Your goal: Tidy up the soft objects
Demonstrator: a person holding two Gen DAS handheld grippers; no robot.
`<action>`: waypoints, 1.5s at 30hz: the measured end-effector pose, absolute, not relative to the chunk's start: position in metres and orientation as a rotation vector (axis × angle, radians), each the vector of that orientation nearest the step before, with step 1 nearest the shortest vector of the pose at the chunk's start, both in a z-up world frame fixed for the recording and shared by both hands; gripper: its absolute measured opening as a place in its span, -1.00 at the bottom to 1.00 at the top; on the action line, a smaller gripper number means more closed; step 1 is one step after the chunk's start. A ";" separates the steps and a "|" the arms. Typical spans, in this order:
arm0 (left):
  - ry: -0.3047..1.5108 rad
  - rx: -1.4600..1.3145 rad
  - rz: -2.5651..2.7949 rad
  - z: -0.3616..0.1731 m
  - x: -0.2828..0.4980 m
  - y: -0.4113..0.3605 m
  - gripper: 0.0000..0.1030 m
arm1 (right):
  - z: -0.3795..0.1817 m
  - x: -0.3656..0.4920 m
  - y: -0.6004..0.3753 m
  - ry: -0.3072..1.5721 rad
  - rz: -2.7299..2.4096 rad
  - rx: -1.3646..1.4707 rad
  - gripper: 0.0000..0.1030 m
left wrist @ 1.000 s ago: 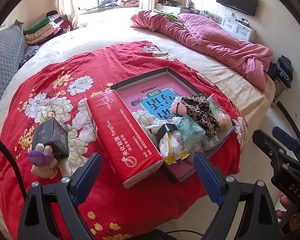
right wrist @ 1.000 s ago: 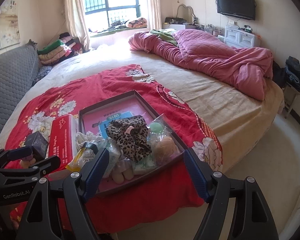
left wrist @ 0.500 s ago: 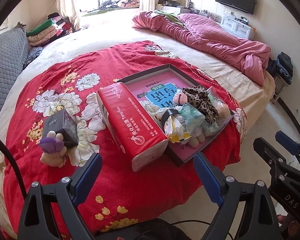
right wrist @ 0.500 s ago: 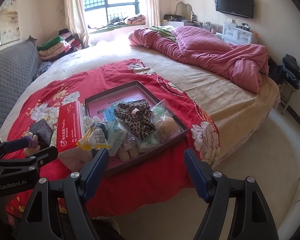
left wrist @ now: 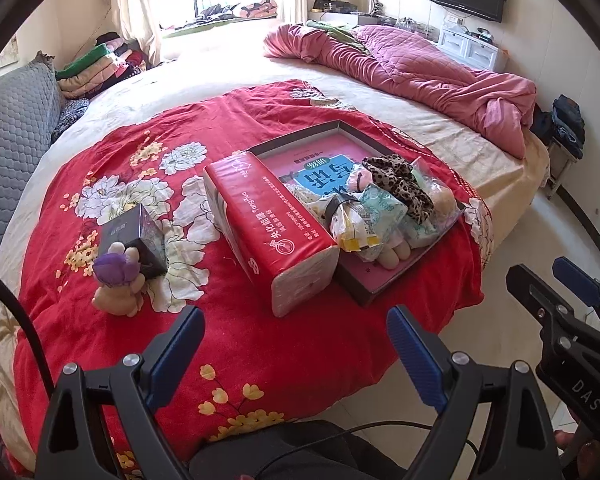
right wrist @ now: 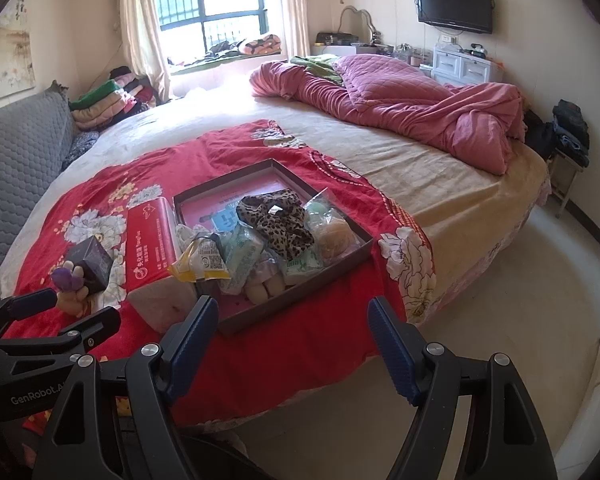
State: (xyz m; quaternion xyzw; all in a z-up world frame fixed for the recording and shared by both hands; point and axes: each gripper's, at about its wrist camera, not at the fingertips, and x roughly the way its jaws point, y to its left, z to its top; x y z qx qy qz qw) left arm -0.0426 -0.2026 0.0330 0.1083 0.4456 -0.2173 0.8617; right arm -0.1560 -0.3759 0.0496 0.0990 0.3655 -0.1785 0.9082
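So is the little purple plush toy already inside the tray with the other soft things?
No, the purple plush toy sits on the red floral blanket beside a dark box, left of the tray.

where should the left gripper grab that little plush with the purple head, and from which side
Grip the plush toy around its pale body, just below the purple head, coming from above and from the near side. It sits upright on the red blanket, with the dark box right behind it, so the far side is blocked. The left gripper stands open and empty, likely wide enough.
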 end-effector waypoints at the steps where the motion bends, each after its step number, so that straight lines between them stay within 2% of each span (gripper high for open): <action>1: 0.936 0.228 -0.452 0.032 -0.043 -0.202 0.79 | 0.048 -0.156 -0.375 0.761 -0.367 0.202 0.52; 45: 0.963 0.212 -0.440 0.022 -0.036 -0.196 0.79 | 0.036 -0.158 -0.365 0.792 -0.351 0.207 0.52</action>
